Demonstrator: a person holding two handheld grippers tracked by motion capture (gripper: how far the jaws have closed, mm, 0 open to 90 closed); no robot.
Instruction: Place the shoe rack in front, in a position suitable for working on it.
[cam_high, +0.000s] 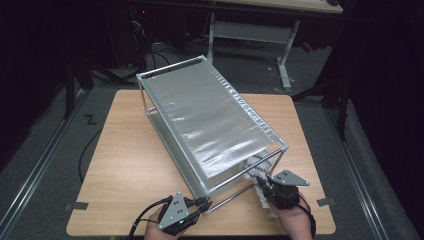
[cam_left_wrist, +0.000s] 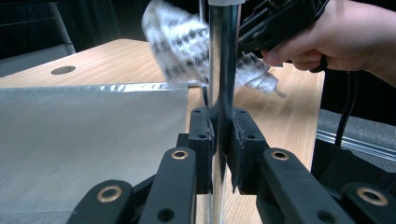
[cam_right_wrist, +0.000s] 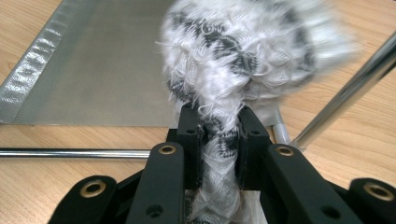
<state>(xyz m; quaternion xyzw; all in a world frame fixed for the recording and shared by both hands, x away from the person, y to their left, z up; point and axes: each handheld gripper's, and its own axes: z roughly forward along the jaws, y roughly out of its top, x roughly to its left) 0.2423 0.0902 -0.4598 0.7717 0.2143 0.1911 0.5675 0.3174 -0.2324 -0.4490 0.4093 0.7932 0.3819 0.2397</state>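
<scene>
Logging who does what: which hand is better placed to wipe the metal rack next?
The right. Its tongs are shut on the cloth, right beside the rack's near end. The left tongs are clamped on a rack post, seemingly steadying the frame, so they look tied up.

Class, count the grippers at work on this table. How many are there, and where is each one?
2. The left gripper clamps the rack's chrome post at the near edge; the right gripper holds a cloth beside the rack.

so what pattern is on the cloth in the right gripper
White cloth with a black woven pattern, fuzzy and frayed; clearest in the right gripper view.
</scene>
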